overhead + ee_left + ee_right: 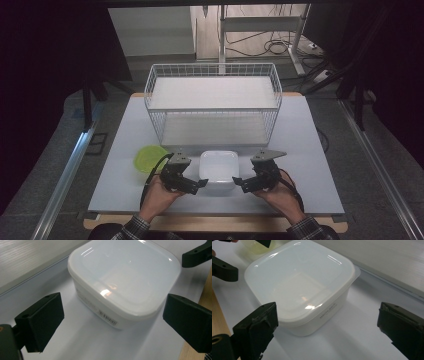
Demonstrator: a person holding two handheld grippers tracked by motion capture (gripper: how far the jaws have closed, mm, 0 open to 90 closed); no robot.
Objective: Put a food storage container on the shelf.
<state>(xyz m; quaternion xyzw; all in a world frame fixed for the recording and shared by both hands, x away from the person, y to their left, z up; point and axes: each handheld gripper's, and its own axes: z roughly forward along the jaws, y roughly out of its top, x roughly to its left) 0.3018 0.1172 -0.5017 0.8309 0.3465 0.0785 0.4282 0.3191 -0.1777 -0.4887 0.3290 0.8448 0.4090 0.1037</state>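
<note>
1. Lidded white container (218, 171) sits on the worktop (300, 150) near its front edge, squarely between both grippers
2. Left gripper (201, 184) and right gripper (236, 181) flank it, jaws spread, holding nothing, about equally near

Box (218, 171): white, translucent milky lid (125, 272), small barcode label with dark print on side wall, grey lettering on another wall. Bowl (149, 158): yellow-green, seen pale through plastic in right gripper view. Basket (213, 102): white wire grid. Table (125, 165): pale blue-grey top, light wood edge. Left gripper (202, 183): black, matte jaws. Right gripper (236, 180): black, grey plate on top. Cables: black. Sleeves (131, 229): dark plaid, grey and white checks. Floor: grey. Backdrop at both sides: black.
</note>
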